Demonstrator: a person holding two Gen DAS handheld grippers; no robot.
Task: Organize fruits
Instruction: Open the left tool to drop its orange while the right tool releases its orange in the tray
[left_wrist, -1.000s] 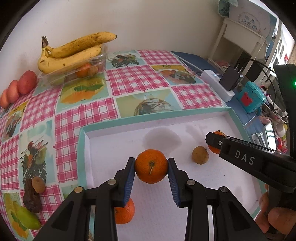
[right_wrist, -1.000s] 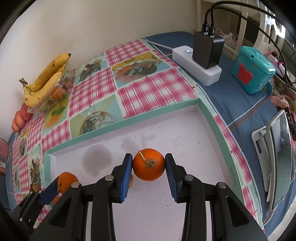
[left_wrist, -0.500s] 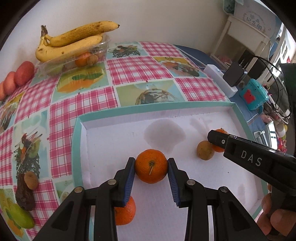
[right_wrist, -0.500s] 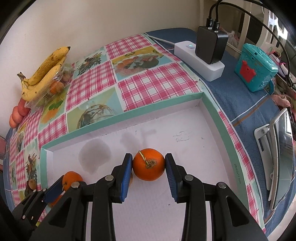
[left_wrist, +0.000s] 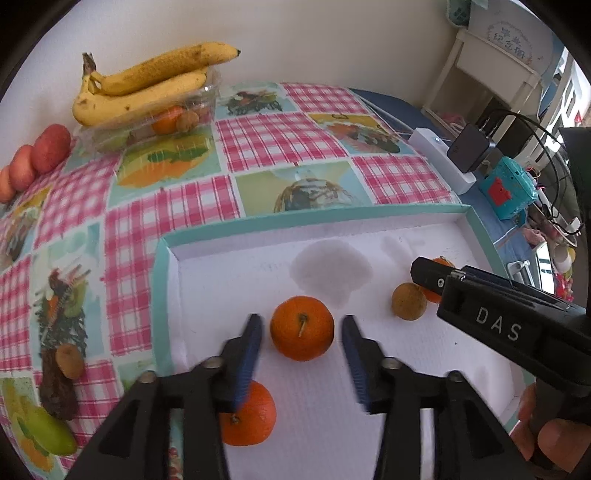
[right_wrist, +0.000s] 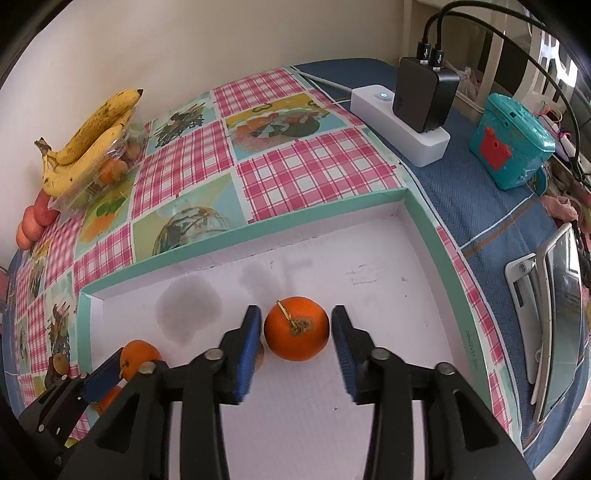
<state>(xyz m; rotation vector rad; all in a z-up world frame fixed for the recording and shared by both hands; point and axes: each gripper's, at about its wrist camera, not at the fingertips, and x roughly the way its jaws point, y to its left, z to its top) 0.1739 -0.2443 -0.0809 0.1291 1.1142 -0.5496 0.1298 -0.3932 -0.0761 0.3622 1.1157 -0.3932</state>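
Now tongs (left_wrist: 301, 345) opening, orange (left_wrist: 301, 328) clear inside

Orange tangerines (left_wrist: 301, 328) on white tray floor, teal rim (left_wrist: 258, 225). Pink-and-white check tablecloth (left_wrist: 273, 136) with teal picture squares. Yellow, brown-speckled bananas (left_wrist: 147, 88). Red apples (left_wrist: 50, 147). Blue pads (right_wrist: 249, 347) on black grippers. White power strip (right_wrist: 399, 125), black charger (right_wrist: 424, 92), teal box (right_wrist: 509, 147).

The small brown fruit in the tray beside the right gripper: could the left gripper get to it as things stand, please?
Probably not directly. The brown fruit lies across the tray from the left gripper, whose opening jaws flank an orange, and the right gripper reaches over beside it.
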